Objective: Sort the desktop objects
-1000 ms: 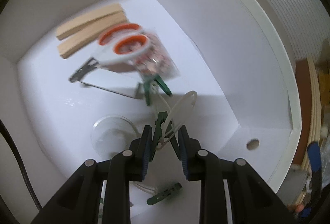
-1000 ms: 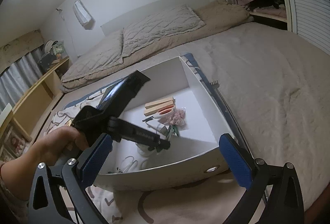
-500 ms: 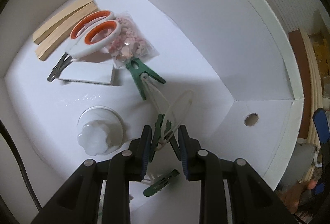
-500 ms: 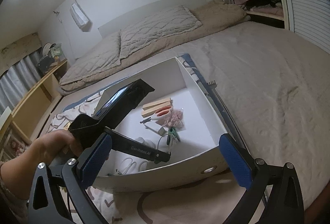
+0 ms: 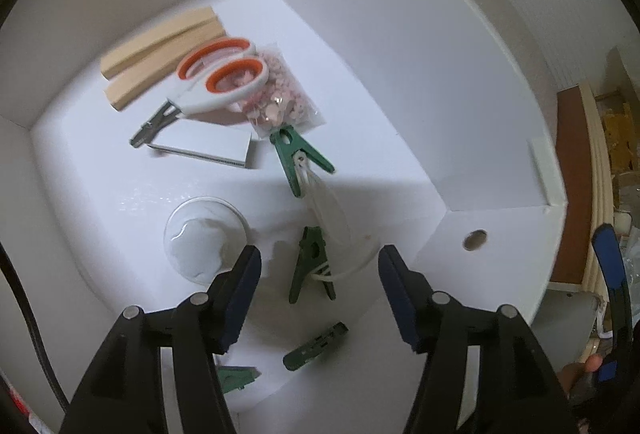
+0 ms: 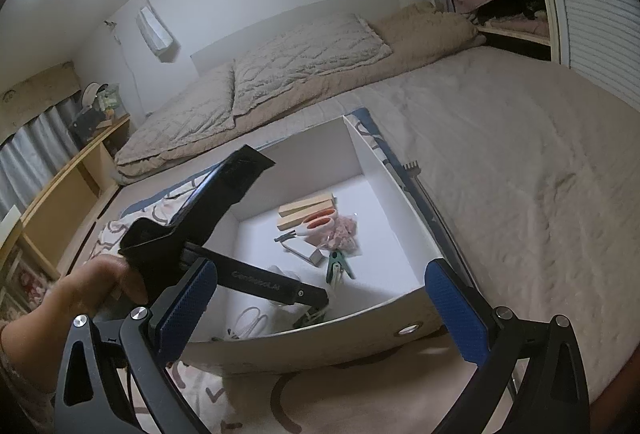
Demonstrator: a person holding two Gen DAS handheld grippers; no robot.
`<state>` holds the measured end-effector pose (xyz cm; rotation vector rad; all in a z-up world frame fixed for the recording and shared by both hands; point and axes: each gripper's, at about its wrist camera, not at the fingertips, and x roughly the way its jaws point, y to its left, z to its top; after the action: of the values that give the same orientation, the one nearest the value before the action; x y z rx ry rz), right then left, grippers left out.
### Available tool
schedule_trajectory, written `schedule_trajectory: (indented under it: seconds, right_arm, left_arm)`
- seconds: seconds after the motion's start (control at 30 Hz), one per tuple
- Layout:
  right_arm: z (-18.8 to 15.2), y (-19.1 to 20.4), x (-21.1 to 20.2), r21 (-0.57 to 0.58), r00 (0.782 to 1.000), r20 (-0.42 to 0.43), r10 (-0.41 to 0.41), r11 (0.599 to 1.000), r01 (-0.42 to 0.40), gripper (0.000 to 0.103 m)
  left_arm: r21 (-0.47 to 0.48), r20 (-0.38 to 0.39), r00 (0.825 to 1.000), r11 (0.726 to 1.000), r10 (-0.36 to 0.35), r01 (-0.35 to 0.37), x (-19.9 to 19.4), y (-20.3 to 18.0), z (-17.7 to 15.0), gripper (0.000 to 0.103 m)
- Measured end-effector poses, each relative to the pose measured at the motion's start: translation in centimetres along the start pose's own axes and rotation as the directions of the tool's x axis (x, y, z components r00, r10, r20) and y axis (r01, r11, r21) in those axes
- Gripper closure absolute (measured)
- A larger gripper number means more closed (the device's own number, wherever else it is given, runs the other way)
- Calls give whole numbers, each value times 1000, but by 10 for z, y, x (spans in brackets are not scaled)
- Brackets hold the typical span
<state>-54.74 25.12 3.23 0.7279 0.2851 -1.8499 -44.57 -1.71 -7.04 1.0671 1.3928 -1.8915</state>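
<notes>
Left tool (image 5: 318, 280) opening, green clip (image 5: 311, 264) loose between jaws. Light, stiff, springy; best pinched at 6 o'clock handles. Right tool (image 6: 320, 308) spread, empty.

The left wrist camera looked steeply down, close, into the open white cardboard box (image 5: 360, 46). The right wrist camera faced it from farther back, sharing that box's (image 6: 404, 222) interior.

Left tongs (image 5: 319, 288) point steeply down, jaws opening; right tongs (image 6: 320, 308) gape wide.
</notes>
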Motion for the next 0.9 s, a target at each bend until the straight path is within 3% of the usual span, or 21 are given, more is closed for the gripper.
schedule_trajectory:
  seconds: [0.3,0.47,0.5,0.9]
  right_arm:
    - [4,16,-11,-31,999,37,-4,1000,5,0]
    - [6,28,-19,-61,998,63,-24,998,28,0]
    - [7,29,-21,-63,998,65,-26,998,30,0]
    - [3,53,-36,-85,994,102,-38,995,46,0]
  left_arm:
    - [37,114,993,999,23,-28,-39,1,-27,41]
    - [31,241,968,996,71,-81,-61,-9,-44,33]
    - [210,188,982,976,23,-63,-68,-4,-41,32]
    - [225,373,928,972,-16,-73,-110,6,-86,7]
